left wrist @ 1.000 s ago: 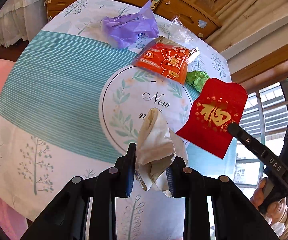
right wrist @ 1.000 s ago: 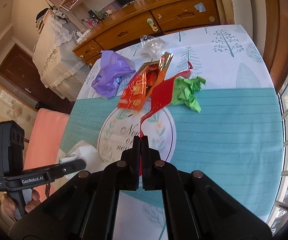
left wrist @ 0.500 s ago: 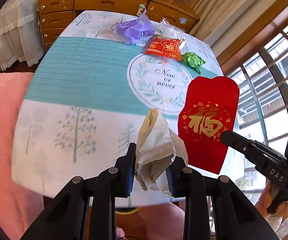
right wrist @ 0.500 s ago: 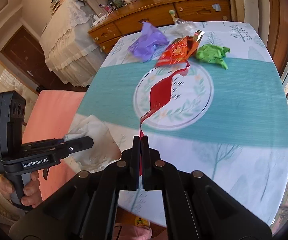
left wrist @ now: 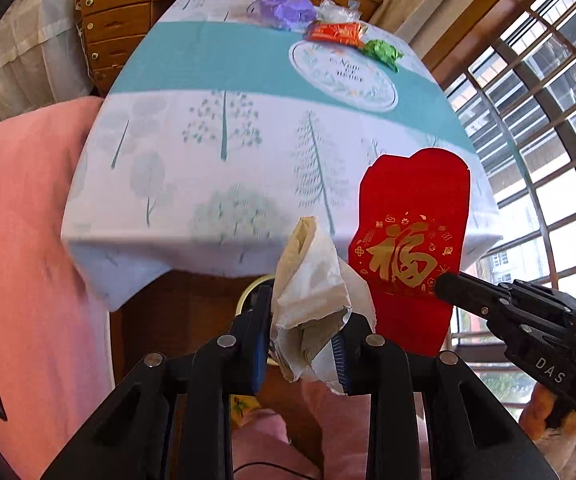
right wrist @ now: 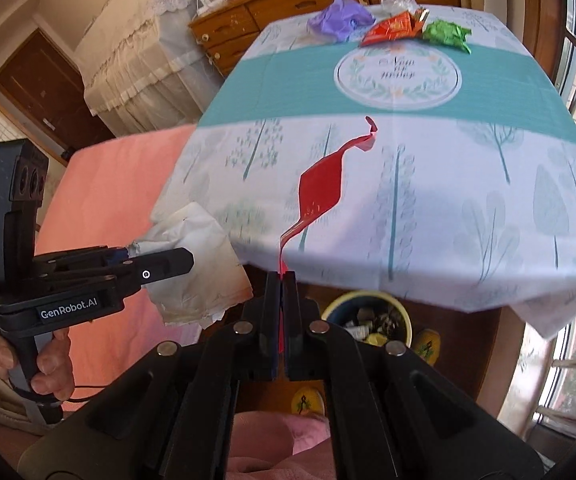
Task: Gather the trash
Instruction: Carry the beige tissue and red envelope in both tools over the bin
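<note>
My left gripper is shut on a crumpled white tissue, held past the table's near edge; it also shows in the right wrist view. My right gripper is shut on a red envelope with gold print, seen flat in the left wrist view. Below the table edge stands a yellow-rimmed bin holding scraps. On the far side of the table lie a purple bag, an orange wrapper, a green foil wad and a clear plastic bag.
The table has a teal and white tree-print cloth. A pink bed lies at left, a wooden dresser behind the table, a barred window at right. Yellow slippers lie on the floor.
Both grippers have drawn back from over the table to beyond its near edge, still holding the tissue and the envelope. The bin has come into view below.
</note>
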Available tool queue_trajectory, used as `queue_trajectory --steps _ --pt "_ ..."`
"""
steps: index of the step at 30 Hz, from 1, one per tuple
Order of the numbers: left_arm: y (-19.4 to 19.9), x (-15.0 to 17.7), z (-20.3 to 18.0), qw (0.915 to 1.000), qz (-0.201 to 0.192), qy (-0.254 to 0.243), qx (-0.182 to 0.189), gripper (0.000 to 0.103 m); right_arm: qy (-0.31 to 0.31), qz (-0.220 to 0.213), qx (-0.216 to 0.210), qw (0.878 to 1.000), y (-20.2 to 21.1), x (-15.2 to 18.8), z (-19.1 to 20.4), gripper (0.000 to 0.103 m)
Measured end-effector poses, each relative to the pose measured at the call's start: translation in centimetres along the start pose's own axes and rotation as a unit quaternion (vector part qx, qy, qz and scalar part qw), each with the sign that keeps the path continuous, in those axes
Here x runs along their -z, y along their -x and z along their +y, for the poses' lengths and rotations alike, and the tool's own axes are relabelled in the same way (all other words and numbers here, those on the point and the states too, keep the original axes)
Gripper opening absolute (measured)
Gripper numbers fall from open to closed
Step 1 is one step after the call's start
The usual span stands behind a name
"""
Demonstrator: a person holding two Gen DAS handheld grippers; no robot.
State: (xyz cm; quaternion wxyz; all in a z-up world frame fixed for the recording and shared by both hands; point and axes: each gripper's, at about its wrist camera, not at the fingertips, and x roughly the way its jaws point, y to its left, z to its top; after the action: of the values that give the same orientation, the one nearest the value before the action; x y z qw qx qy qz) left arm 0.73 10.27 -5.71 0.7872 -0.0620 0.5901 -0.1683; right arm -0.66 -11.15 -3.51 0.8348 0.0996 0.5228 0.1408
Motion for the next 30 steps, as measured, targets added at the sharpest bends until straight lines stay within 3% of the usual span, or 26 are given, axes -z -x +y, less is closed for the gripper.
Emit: queue_trajectory --steps 5,11,17,30 --pt "-2.8 3.0 0.1 0.9997 0.021 0.006 -0.007 0.026 0.018 0.039 0.029 0.999 -1.5 4.3 1.1 0.000" --pt "-10.0 6.2 -0.4 0.9983 0.050 0.009 -0.031 0.026 0.029 0.082 0.061 0.994 -6.6 8.7 -0.8 0.000" --pt "-18.6 8.3 0.4 0.9967 0.061 0.011 -0.053 0.026 0.051 0.118 0.083 0.988 -14.3 12.5 -4.2 0.000" --pt "-34.8 10.2 3.3 0.9926 0.082 0.005 -0.090 0.028 0.062 0.162 0.073 0.982 -29.3 20.4 -9.8 0.000"
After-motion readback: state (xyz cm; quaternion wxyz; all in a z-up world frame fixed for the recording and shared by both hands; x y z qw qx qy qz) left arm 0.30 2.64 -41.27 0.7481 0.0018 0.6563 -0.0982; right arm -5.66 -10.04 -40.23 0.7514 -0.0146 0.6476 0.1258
